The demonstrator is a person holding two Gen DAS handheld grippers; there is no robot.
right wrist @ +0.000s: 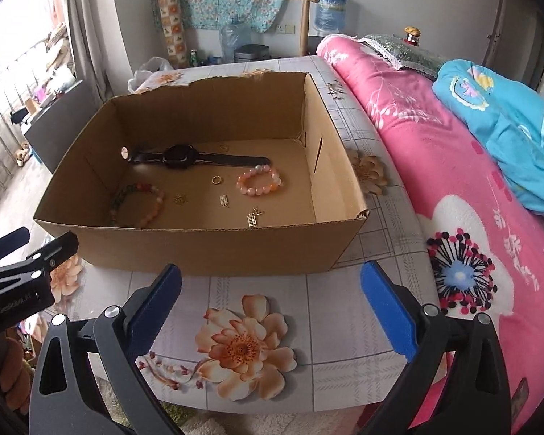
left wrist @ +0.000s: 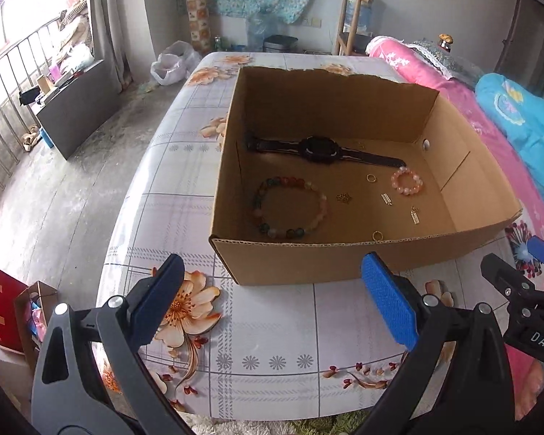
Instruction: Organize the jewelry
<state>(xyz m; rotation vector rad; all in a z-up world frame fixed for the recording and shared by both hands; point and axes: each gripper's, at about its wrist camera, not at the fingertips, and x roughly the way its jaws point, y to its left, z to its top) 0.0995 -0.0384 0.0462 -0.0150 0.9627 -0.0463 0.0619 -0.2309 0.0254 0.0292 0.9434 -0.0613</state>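
Both hand-held grippers tilt steeply down over the near edge of the counter (left wrist: 272, 326), which wears a cloth printed with orange flowers. The left hand-held gripper (left wrist: 272, 308) has its blue-padded jaws spread wide with nothing between them, and the right hand-held gripper (right wrist: 272, 308) stands just as wide and bare, only the flowered cloth showing in the gap. Just ahead of both sits an open cardboard box (left wrist: 308, 257), its near wall facing the fingertips. Inside, nearest the left hand-held gripper, lies a large bracelet of mixed-colour beads (left wrist: 290, 206), with a small gold ring (left wrist: 377, 235) tight against the near wall to its right. Further in are two gold ladder-shaped charms (left wrist: 414, 214), a small gold charm (left wrist: 344, 197), another ring (left wrist: 371, 178) and a smaller pink bead bracelet (left wrist: 407, 180). Beyond those a black watch (left wrist: 321, 150) lies flat, its strap stretched across the floor of the box. The left view alone shows the ring by the near wall, and the floor, railing and a red bag (left wrist: 5, 311) off to its left. The right view alone shows some small metal pieces (right wrist: 335, 90) on the counter past the box's far right corner, too small to identify, and more of the pink quilt (right wrist: 435, 166) alongside.
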